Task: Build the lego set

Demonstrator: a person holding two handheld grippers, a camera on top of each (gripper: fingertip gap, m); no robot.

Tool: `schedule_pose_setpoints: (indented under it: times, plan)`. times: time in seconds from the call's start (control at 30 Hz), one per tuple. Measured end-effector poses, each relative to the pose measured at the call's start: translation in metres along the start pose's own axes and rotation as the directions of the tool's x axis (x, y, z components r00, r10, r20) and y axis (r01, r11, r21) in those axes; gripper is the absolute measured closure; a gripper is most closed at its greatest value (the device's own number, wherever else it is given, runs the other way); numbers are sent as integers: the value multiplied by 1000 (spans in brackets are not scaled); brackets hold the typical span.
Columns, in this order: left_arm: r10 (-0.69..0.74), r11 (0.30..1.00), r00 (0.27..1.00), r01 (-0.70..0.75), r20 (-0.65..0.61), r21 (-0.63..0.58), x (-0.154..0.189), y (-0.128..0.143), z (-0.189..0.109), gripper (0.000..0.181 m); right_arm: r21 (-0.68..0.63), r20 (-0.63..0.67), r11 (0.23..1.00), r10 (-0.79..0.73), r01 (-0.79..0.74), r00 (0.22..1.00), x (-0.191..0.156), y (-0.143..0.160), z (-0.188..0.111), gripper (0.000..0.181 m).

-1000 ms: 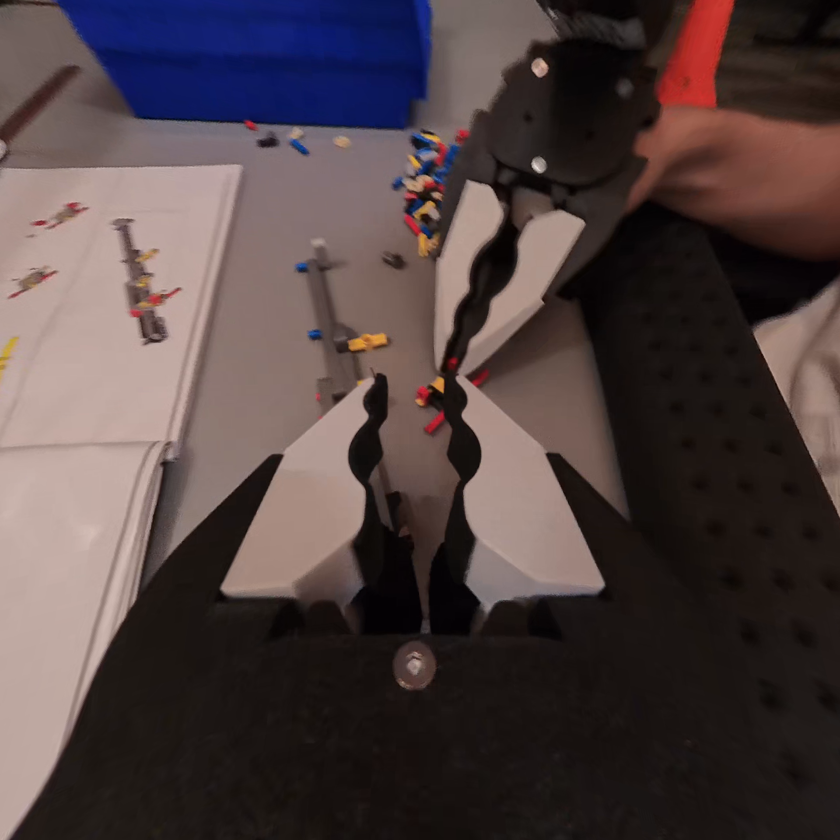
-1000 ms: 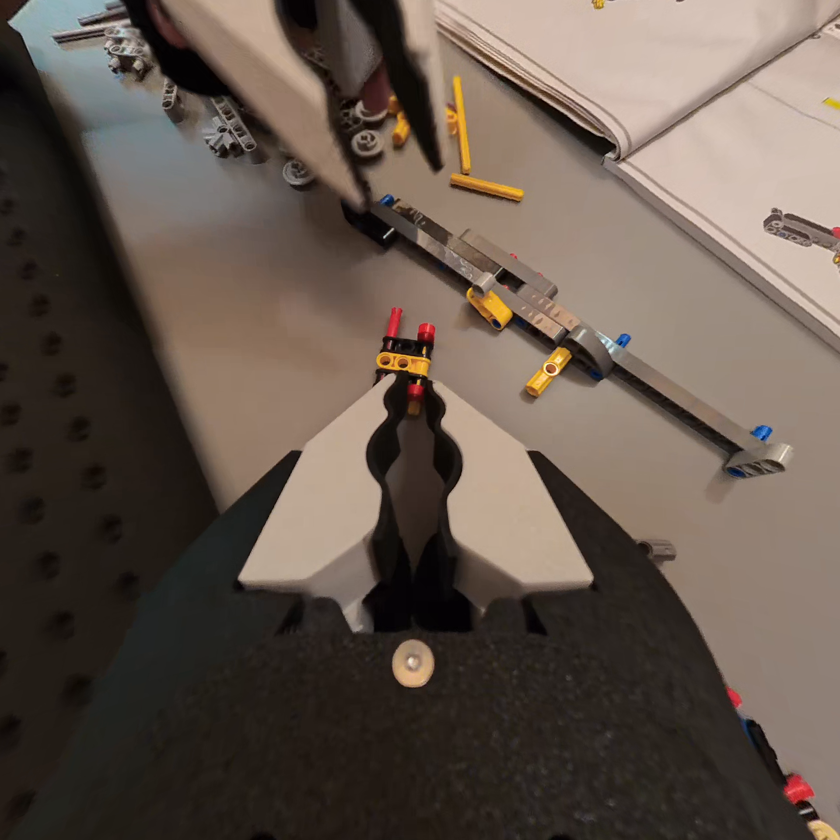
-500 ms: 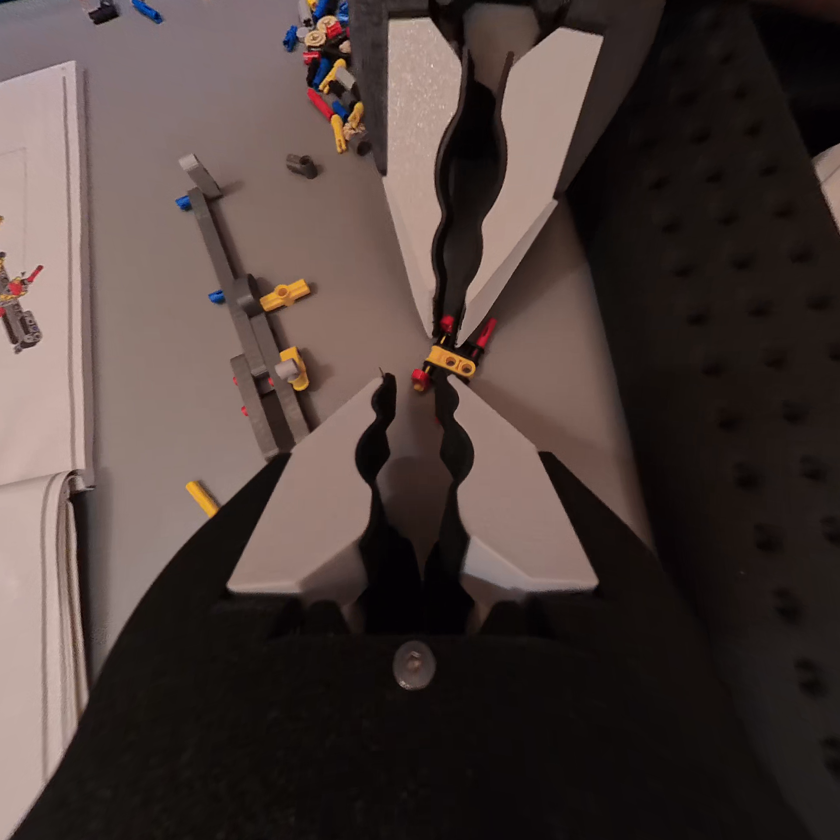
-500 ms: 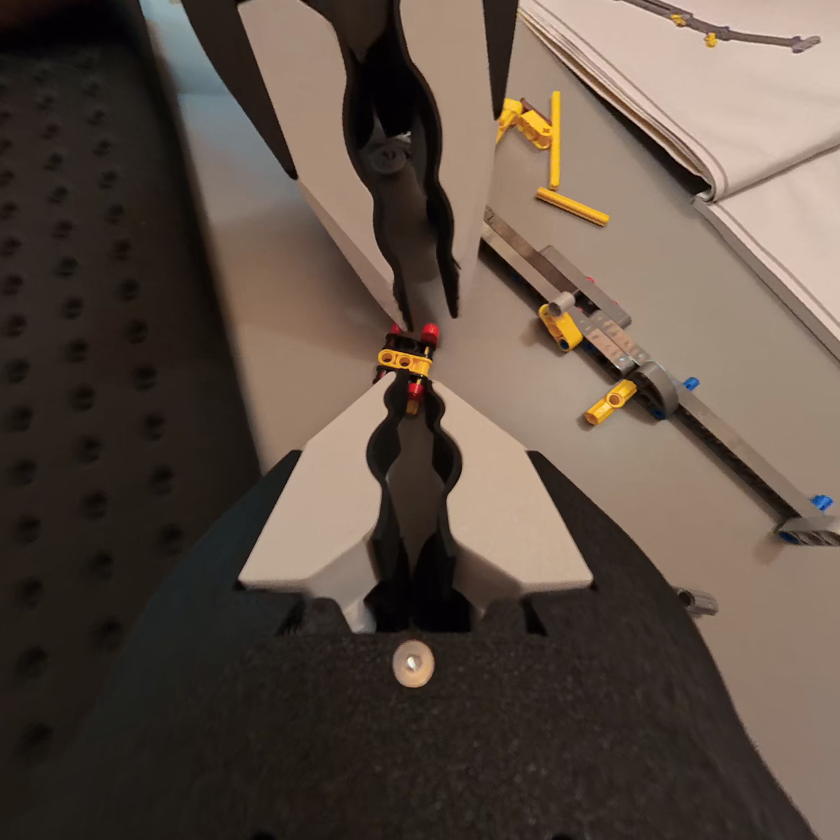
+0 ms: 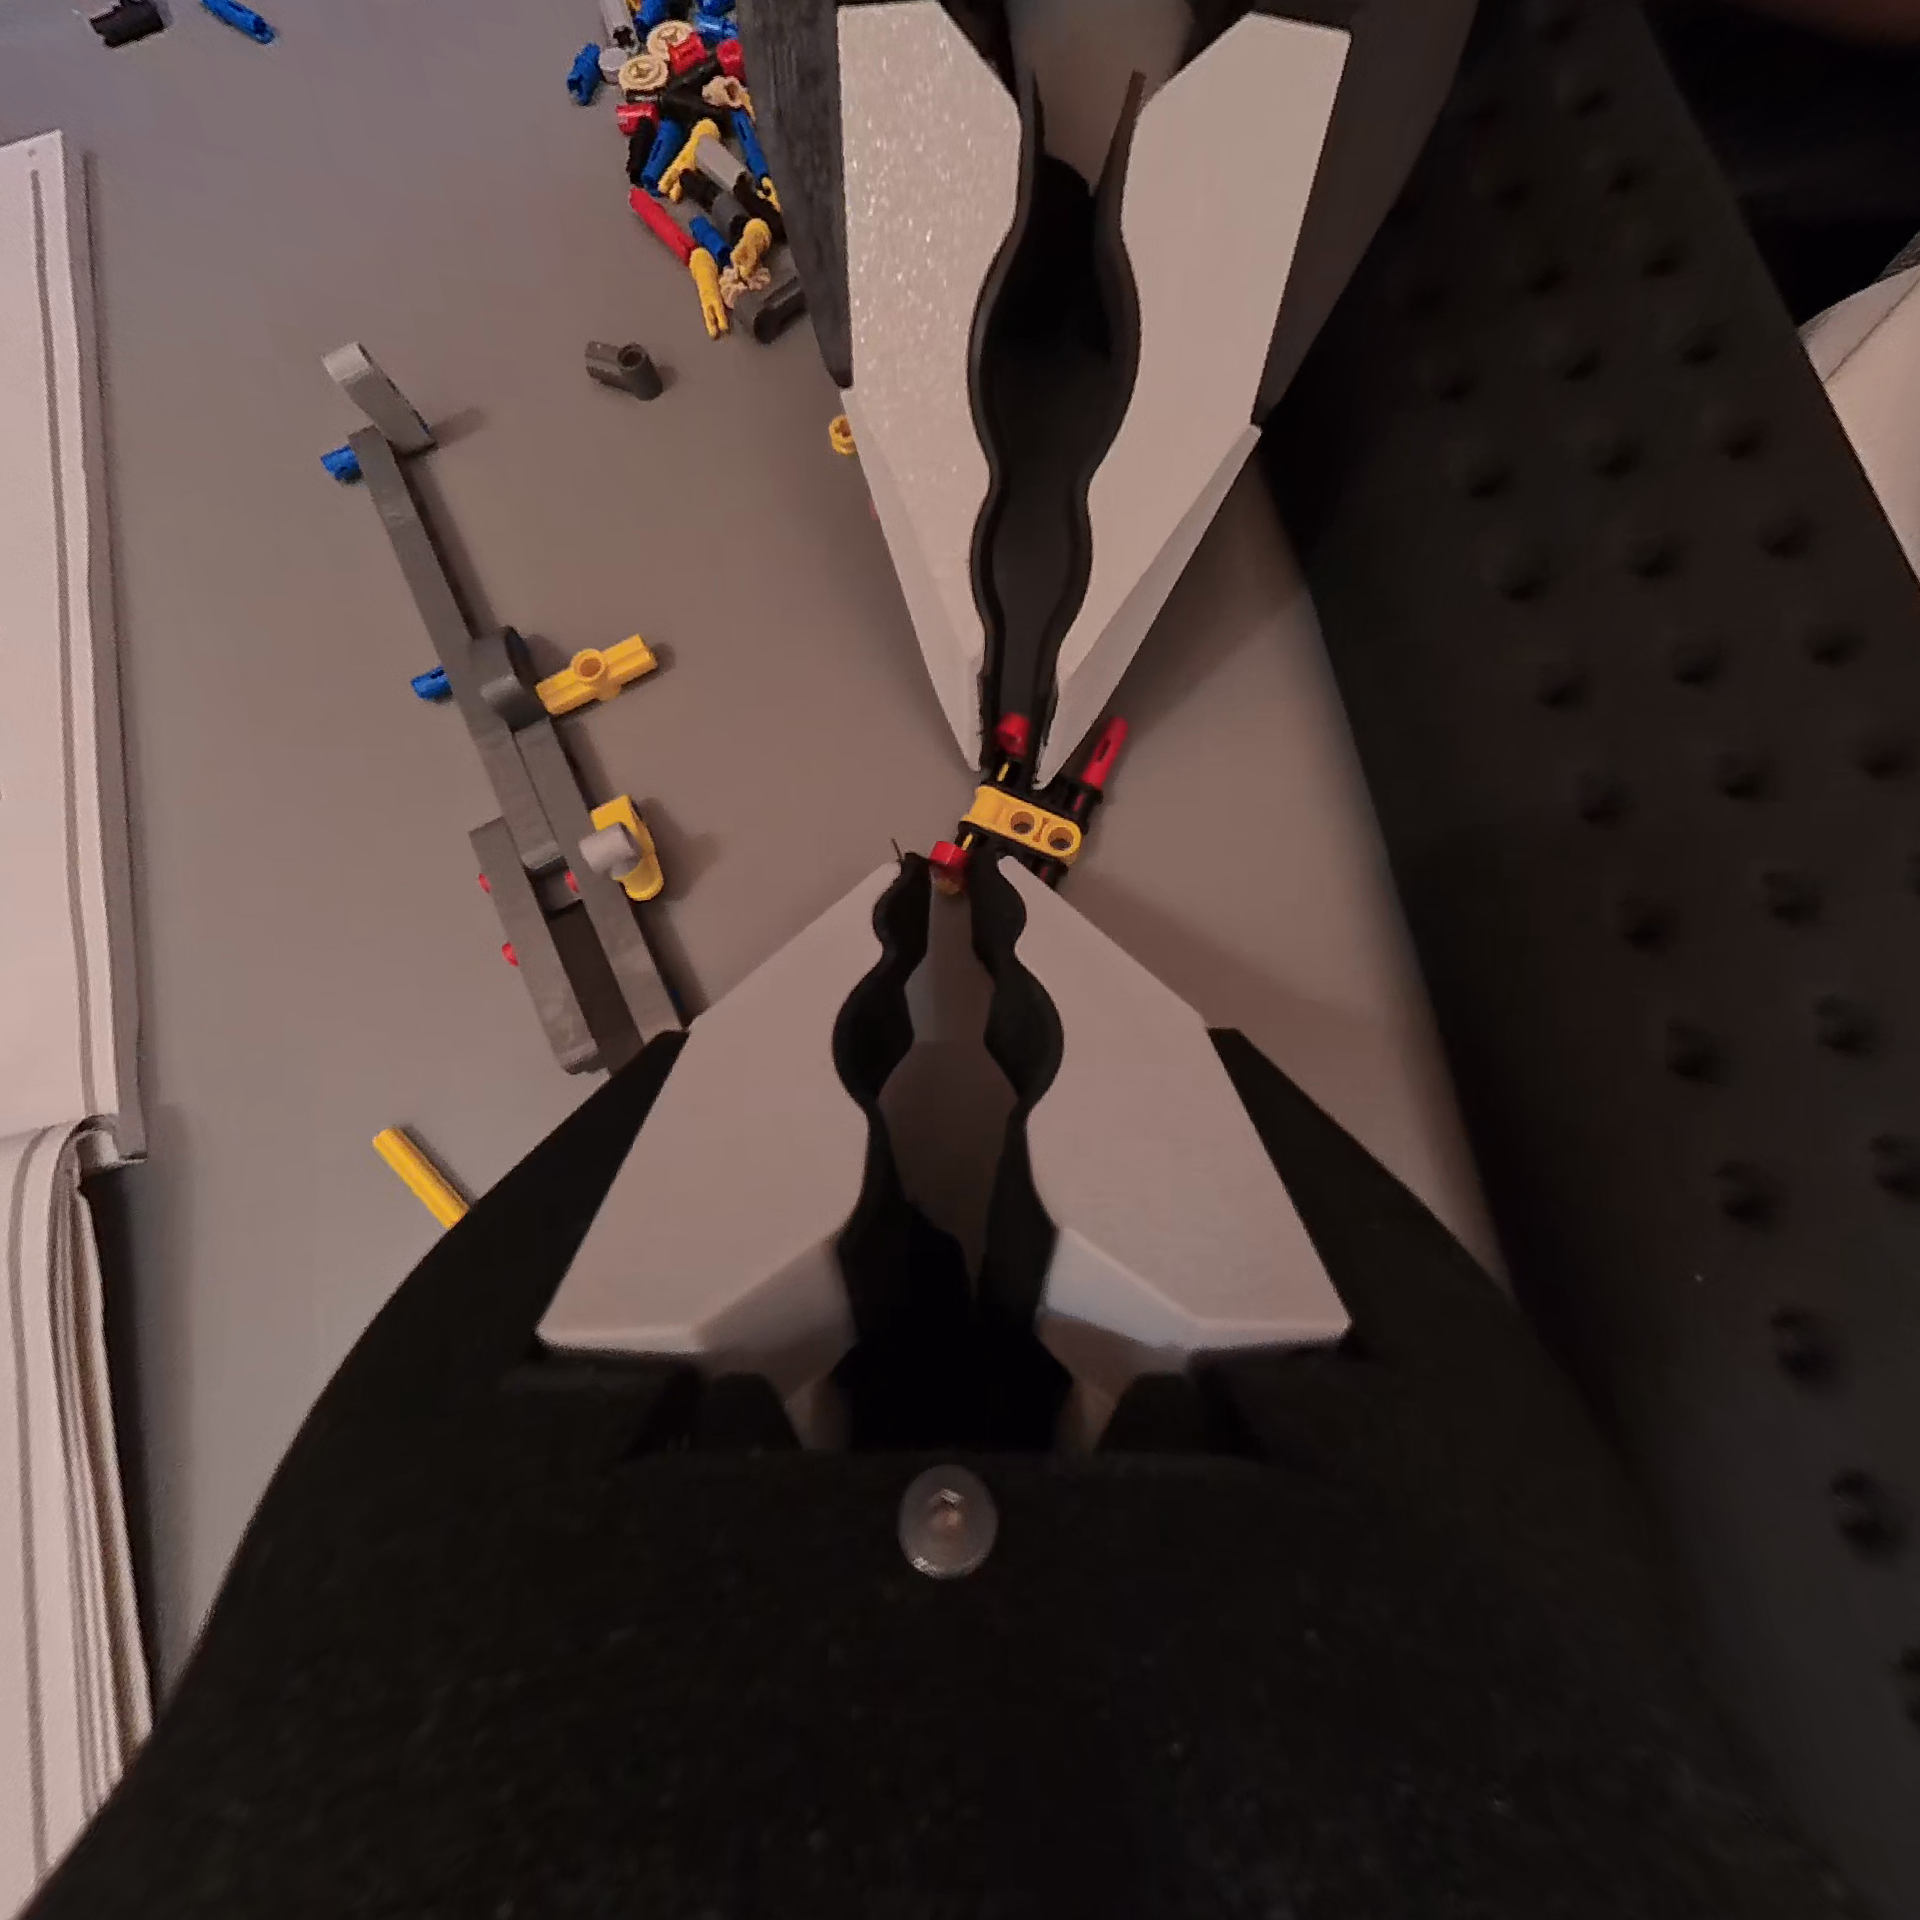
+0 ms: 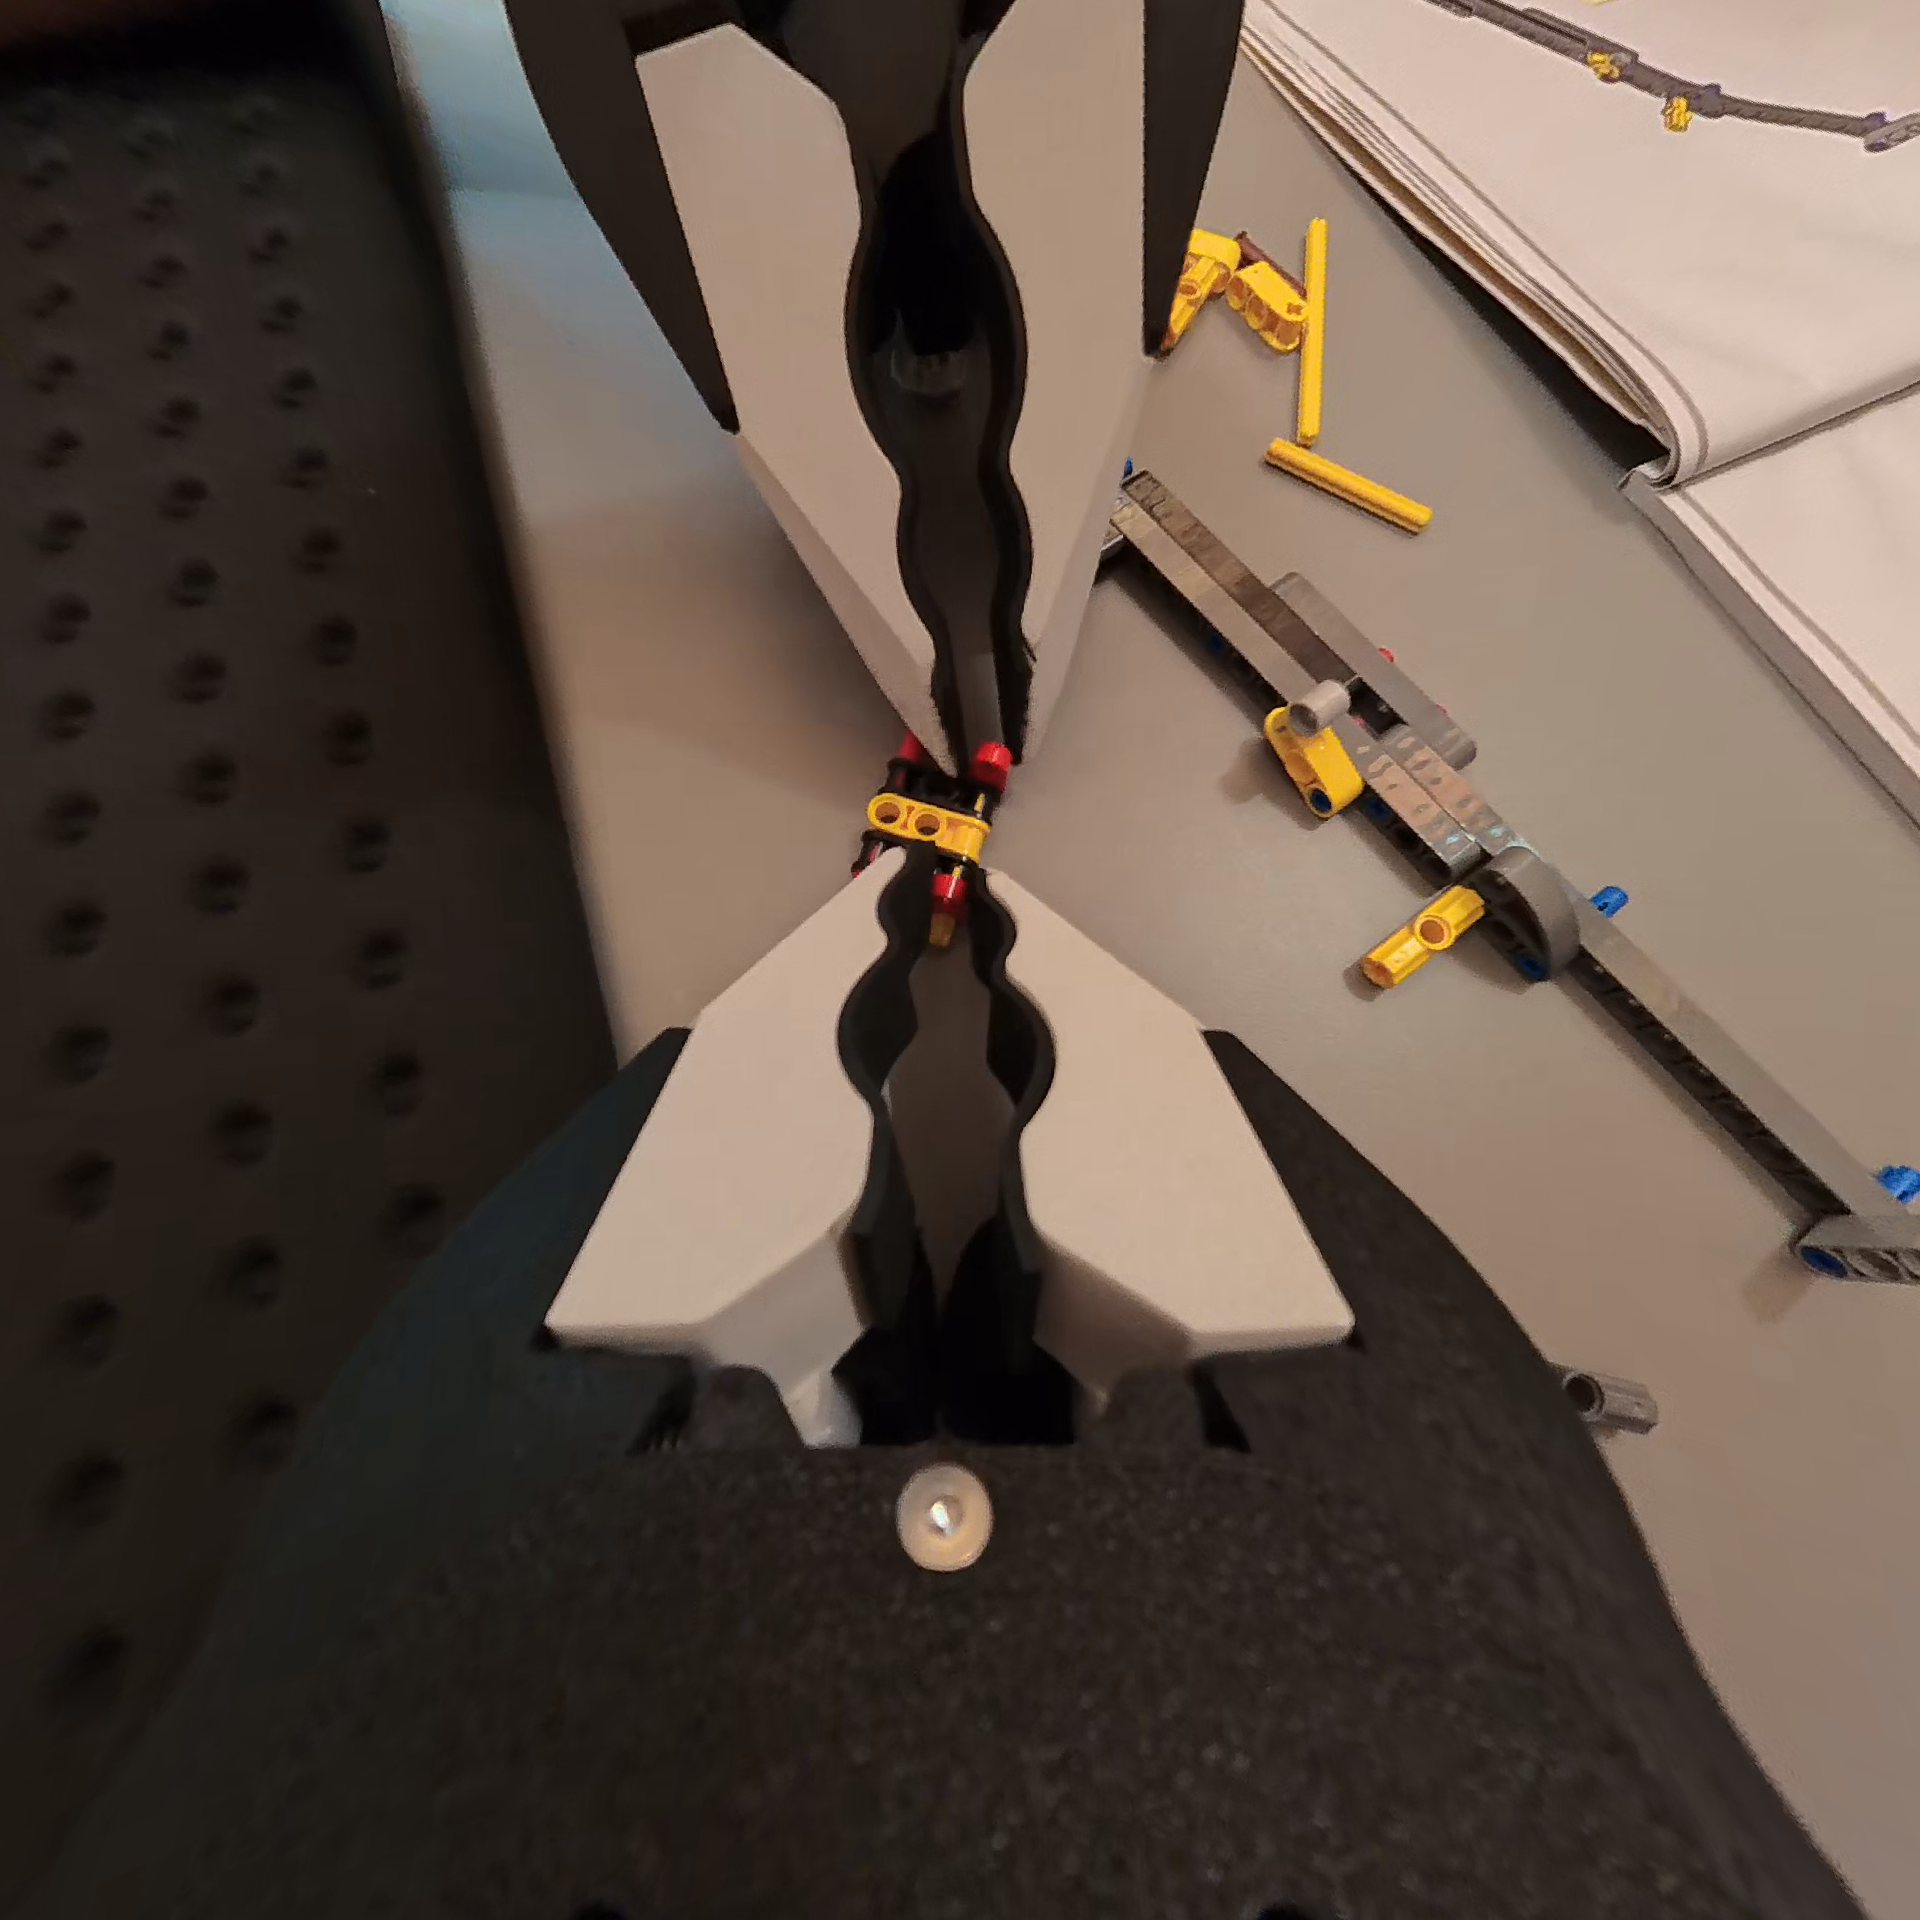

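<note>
Both grippers meeting tip to tip at frame centre. Right gripper (image 6: pixel 943 894) is clamping the small yellow piece w/ red pins (image 6: pixel 928 821); left gripper (image 5: pixel 951 878) is closing on a red pin at its other end, jaws nearly together. Long grey beam assembly (image 5: pixel 499 717) is lying on the grey table (image 5: pixel 260 343), centre left, loose parts pile (image 5: pixel 701 177) up top

Small sub-assembly (image 5: pixel 1023 826): yellow two-hole connector with black and red pins, held off the table between two opposed gripper tips; also in the right wrist view (image 6: pixel 928 821).
Long beam assembly (image 6: pixel 1455 790): grey beams joined end to end, flat on the grey table, bearing yellow connectors and blue pins; also in the left wrist view (image 5: pixel 520 758).
Loose parts pile (image 5: pixel 707 187): mixed red, blue, yellow, black and tan pieces, beyond the beam.
Yellow axles (image 6: pixel 1311 332): two, loose, near the instruction booklet (image 6: pixel 1662 208), which lies open.
</note>
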State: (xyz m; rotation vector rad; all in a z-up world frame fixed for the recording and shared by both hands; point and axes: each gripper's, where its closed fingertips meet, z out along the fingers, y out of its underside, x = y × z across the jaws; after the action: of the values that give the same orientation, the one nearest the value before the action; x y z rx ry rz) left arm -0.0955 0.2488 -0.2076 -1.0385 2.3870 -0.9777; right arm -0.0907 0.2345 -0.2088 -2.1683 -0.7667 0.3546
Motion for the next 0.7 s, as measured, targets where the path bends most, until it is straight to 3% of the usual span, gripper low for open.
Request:
schedule_pose_setpoints:
  times: [0.33,0.43,0.53,0.63,0.7]
  plan:
    - [-27,999,999,28,45,-17,-6,-1,1,177,6,-33,1000,15,-14,999,5,-1,-1,175]
    - [-47,998,996,49,71,-26,-9,-1,-1,157,70,-36,996,55,-52,998,8,-8,-8,158]
    - [-88,996,991,86,105,22,-17,-8,-15,151,193,-58,973,143,-129,988,22,-20,-26,157]
    - [-231,960,954,191,193,204,-48,-27,-42,154,369,-291,904,334,-217,897,83,-21,-60,155]
    - [-402,884,888,313,222,347,-76,-33,-63,154,440,-473,845,505,-302,722,130,4,-95,160]
